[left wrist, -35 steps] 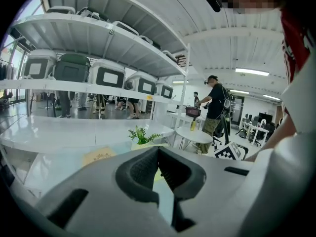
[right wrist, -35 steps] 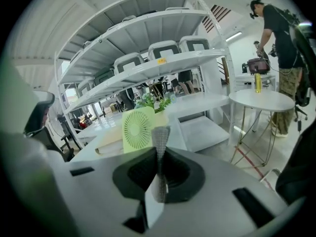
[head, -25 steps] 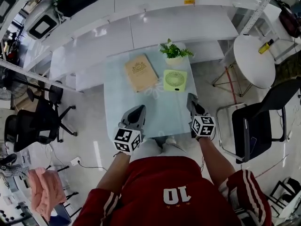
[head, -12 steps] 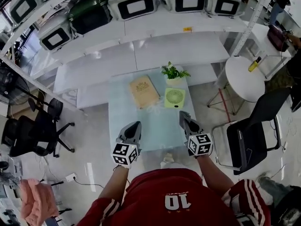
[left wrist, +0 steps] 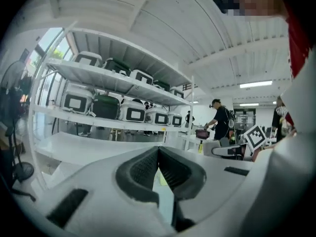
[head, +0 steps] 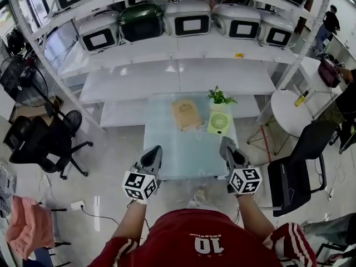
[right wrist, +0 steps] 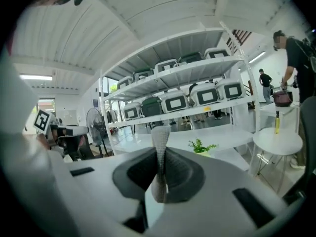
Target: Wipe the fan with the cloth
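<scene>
The left tongs (head: 154,149) and right tongs (head: 225,143) hang over the near edge of the worktop (head: 183,152), jaws pressed together on nothing, the green fan (head: 219,123) at its far right.

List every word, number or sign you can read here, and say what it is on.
"10": white digits on the red jersey.
Square black-and-white code markers, no letters: on the cubes of the left tongs and right tongs.
Emblem on the tan book and the small yellow shelf tag: too small to read.
</scene>
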Available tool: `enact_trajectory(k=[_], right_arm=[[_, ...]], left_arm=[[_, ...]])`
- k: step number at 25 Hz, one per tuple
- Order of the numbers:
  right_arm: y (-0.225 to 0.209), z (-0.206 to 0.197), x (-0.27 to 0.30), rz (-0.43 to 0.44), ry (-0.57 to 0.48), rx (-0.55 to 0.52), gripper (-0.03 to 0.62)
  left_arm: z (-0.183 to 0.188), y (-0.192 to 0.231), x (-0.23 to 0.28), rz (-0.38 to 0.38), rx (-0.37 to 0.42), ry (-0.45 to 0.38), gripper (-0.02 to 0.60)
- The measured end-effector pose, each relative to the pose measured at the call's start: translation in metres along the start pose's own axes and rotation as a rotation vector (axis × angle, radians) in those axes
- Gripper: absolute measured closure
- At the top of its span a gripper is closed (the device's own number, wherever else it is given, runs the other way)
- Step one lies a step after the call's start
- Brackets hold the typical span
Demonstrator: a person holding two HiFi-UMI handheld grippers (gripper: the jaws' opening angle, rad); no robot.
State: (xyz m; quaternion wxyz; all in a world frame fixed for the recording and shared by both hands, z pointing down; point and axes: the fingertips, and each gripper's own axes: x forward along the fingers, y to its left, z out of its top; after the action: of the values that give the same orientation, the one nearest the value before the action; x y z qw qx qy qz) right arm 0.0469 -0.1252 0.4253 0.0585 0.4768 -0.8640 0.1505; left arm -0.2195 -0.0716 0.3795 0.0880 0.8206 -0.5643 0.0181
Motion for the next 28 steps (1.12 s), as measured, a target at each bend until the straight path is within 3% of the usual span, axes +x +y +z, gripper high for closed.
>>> enact_trajectory(k=[3, 11, 17, 24, 28], right_arm=[[0.031, 0.017, -0.018, 0.031, -0.030, 0.002, 0.574], [0.091, 0.075, -0.084, 0.072, -0.127, -0.052, 0.574], [0.121, 0.101, -0.126, 0.106, -0.171, -0.094, 0.576], [0.150, 0.131, -0.155, 0.102, -0.207, -0.150, 0.576], [0.152, 0.147, -0.167, 0.062, -0.245, -0.131, 0.576]], left_arm=[[0.006, -0.001, -0.027, -0.001, -0.052, -0.005, 0.581], [0.053, -0.042, -0.077, -0.068, 0.085, -0.072, 0.581], [0.094, -0.076, -0.106, -0.156, -0.026, -0.165, 0.581], [0.130, -0.088, -0.130, -0.171, 0.063, -0.215, 0.581], [0.143, -0.082, -0.138, -0.156, 0.091, -0.222, 0.581]])
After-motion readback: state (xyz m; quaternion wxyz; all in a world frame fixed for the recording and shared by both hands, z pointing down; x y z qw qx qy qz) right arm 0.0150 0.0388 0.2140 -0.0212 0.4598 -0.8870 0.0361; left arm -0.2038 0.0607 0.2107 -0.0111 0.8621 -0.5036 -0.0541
